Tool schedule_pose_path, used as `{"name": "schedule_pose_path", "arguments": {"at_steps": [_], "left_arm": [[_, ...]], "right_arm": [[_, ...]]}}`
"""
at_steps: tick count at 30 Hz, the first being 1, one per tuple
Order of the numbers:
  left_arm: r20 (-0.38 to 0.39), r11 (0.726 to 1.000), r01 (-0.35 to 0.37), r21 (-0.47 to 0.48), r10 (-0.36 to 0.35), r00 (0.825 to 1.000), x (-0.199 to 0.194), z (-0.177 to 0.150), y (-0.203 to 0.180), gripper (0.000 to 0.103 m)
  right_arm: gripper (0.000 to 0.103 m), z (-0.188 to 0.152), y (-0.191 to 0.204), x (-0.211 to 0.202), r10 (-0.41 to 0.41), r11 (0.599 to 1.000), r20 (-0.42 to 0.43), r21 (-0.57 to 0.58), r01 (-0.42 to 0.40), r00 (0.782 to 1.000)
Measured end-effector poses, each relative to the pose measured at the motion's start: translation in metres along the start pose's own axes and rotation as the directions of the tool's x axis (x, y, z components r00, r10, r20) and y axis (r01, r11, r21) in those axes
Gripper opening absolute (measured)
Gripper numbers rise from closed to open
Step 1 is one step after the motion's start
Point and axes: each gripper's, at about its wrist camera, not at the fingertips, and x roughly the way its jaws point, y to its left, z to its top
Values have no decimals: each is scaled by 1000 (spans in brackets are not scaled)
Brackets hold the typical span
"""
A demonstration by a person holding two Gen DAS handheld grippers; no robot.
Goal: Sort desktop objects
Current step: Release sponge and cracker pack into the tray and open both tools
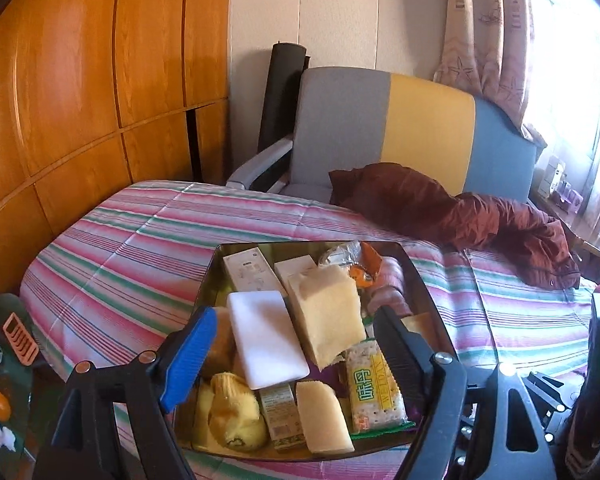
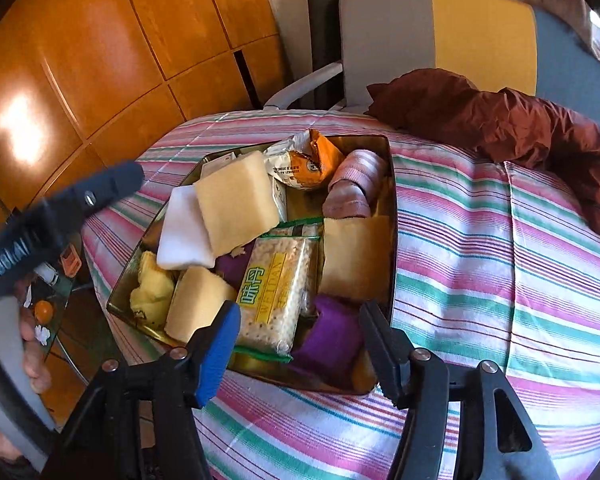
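Observation:
A metal tray (image 1: pixel 210 276) (image 2: pixel 392 200) full of mixed items sits on a striped cloth. In it lie a white sponge (image 1: pixel 268 340) (image 2: pixel 182 232), yellow sponges (image 1: pixel 326 316) (image 2: pixel 236 206), a cracker pack (image 1: pixel 374 386) (image 2: pixel 274 292), white boxes (image 1: pixel 250 270), a yellow sock (image 1: pixel 232 412) (image 2: pixel 152 292), pink socks (image 2: pixel 354 188), a purple cloth (image 2: pixel 332 340) and an orange snack bag (image 2: pixel 308 162). My left gripper (image 1: pixel 296 356) is open above the tray's near half. My right gripper (image 2: pixel 300 344) is open over the tray's near edge, around the cracker pack and purple cloth.
A dark red jacket (image 1: pixel 480 216) (image 2: pixel 520 120) lies on the cloth at the back right. A grey-yellow-blue chair (image 1: pixel 400 128) stands behind. A wooden wardrobe (image 1: pixel 80 80) is left. A low glass table (image 1: pixel 4 380) with small items is at lower left.

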Motion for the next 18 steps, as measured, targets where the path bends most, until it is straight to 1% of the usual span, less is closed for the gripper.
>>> {"name": "schedule_pose_path", "arguments": {"at_steps": [5, 8, 9, 12, 15, 18], "left_arm": [[-19, 1000, -10, -20, 10, 1000, -2, -2, 2, 80], [-14, 1000, -24, -11, 24, 1000, -2, -5, 0, 77], [-21, 1000, -22, -11, 22, 1000, -1, -6, 0, 74], [-31, 1000, -17, -8, 17, 999, 0, -9, 1, 70], [-38, 1000, 1, -12, -1, 999, 1, -11, 1, 70], [-35, 1000, 3, -4, -3, 999, 0, -11, 0, 68]], "right_arm": [[64, -6, 3, -7, -10, 1000, 13, -16, 10, 1000], [65, -8, 7, -10, -16, 999, 20, -29, 16, 1000], [65, -9, 8, -11, -19, 999, 22, -35, 20, 1000], [66, -10, 12, -12, -24, 998, 25, -50, 25, 999], [66, -11, 15, -13, -29, 998, 29, -61, 31, 999], [66, -12, 17, -14, -34, 997, 30, -66, 36, 999]]}}
